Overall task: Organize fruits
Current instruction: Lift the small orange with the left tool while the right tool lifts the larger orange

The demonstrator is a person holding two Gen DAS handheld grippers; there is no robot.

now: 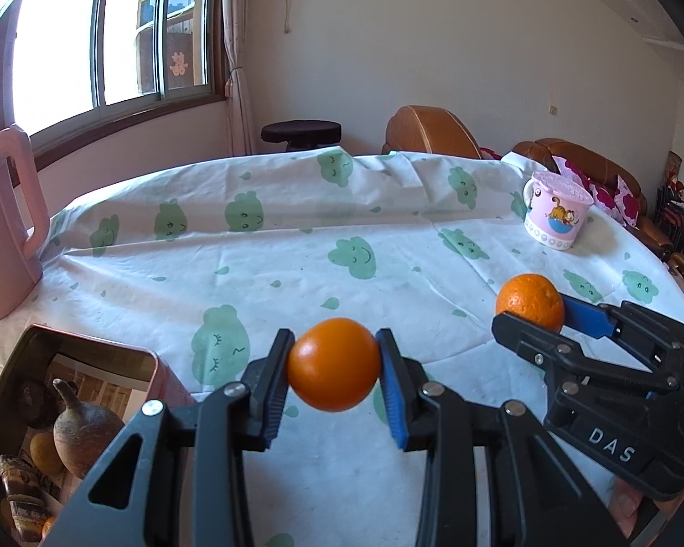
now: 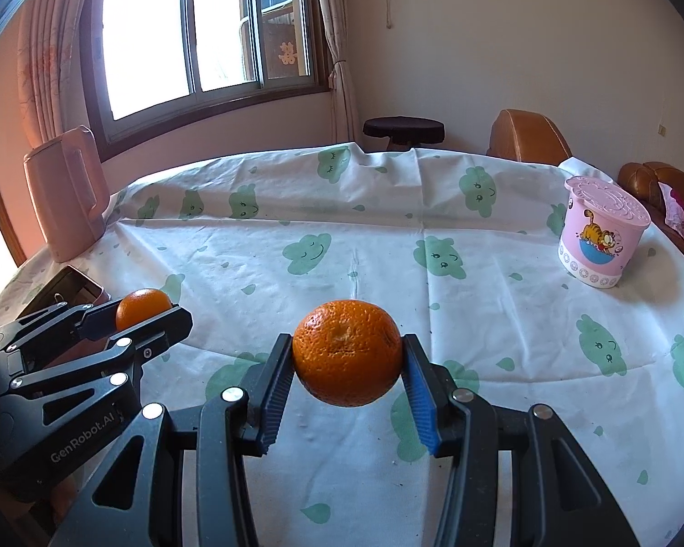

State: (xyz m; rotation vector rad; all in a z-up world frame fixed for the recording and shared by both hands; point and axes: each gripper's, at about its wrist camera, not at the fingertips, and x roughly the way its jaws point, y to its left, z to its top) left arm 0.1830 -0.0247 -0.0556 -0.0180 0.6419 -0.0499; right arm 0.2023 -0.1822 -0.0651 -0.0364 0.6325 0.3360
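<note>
A smooth orange point(image 1: 334, 363) hangs above the table, pinched between the pads of my left gripper point(image 1: 335, 367), which is shut on it. My right gripper point(image 2: 349, 360) is shut on a larger, rough-skinned orange point(image 2: 347, 352), also lifted off the cloth. In the left wrist view the right gripper point(image 1: 536, 314) and its rough orange point(image 1: 530, 302) show at the right. The right wrist view has the left gripper point(image 2: 148, 314) with its smooth orange point(image 2: 143, 307) at the left. A pink box point(image 1: 157, 364) holding other produce stands at lower left, below and to the left of the left gripper.
A pink jug point(image 1: 9, 223) stands at the table's left edge. A pink cartoon mug with a lid point(image 2: 602, 237) sits at the far right. The table wears a white cloth with green clouds point(image 2: 342, 246). Beyond it are a dark stool point(image 2: 403, 130) and brown sofas point(image 1: 428, 130).
</note>
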